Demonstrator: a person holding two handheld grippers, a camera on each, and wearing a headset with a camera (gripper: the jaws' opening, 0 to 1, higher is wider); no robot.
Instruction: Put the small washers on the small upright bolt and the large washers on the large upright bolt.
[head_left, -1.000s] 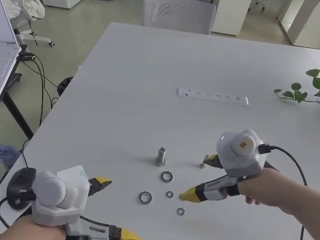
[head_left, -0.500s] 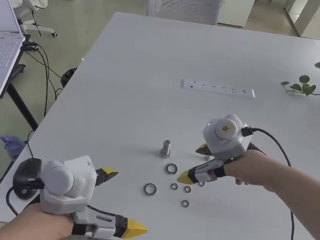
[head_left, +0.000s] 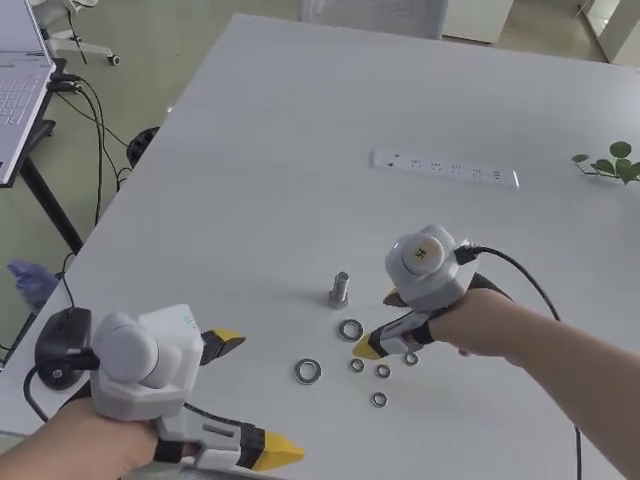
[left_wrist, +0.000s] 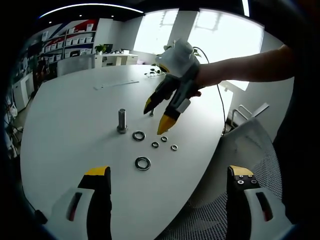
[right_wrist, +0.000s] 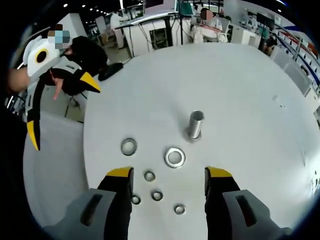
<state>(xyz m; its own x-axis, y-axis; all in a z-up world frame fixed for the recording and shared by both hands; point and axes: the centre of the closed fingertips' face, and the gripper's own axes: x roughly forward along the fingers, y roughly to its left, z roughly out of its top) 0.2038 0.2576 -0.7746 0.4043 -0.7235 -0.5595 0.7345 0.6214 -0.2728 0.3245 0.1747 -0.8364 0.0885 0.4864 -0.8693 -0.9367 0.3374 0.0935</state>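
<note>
Washers (head_left: 350, 329) lie beside the large bolt (head_left: 339, 289) — right tool (head_left: 378, 324) and left tool (head_left: 258, 397) both spread apart.

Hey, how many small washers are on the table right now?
4. One small washer, another and a third lie in a row by the right gripper; the fourth lies nearer the person. More may hide behind the gripper.

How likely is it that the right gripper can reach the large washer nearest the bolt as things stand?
Probably yes. The right gripper hovers open, and the washer lies flat just ahead of its jaws with nothing on it. The bolt stands just beyond, and small washers lie close by.
</note>
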